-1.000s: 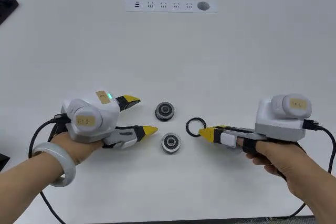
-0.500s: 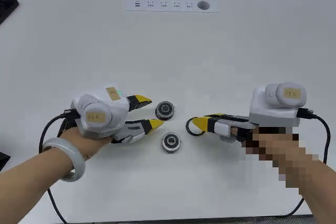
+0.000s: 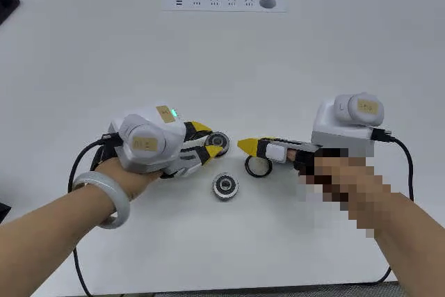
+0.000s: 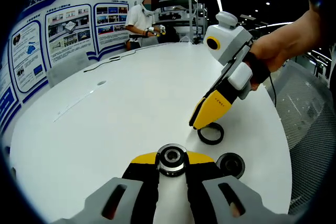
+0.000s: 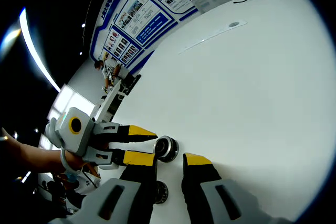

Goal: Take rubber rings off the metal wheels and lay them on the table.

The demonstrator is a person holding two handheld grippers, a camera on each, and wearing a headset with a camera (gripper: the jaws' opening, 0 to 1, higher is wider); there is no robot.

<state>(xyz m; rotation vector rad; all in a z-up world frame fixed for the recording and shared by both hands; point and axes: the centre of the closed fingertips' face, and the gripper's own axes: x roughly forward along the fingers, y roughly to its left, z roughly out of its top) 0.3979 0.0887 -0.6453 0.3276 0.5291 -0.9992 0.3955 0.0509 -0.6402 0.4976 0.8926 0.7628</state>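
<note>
Head view: high and behind both grippers, looking forward and down on the table [image 3: 292, 67]; mid-range, with the socket strip [image 3: 222, 3] at the far edge.
Left gripper view: low over the table, looking along its own jaws; the wheel [image 4: 172, 157] is very near at the jaw tips, and the right gripper [image 4: 203, 116] is just beyond, pointing back toward the lens.
Right gripper view: low and rolled, so the table slopes; the left gripper [image 5: 151, 145] is close ahead, at lower left.
Shared: all three take in the wheel; the two gripper views face each other across it.

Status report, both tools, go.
Left tool shut on far wheel. Right tool open, empty, by loose rubber ring on table. Near wheel untouched.
</note>
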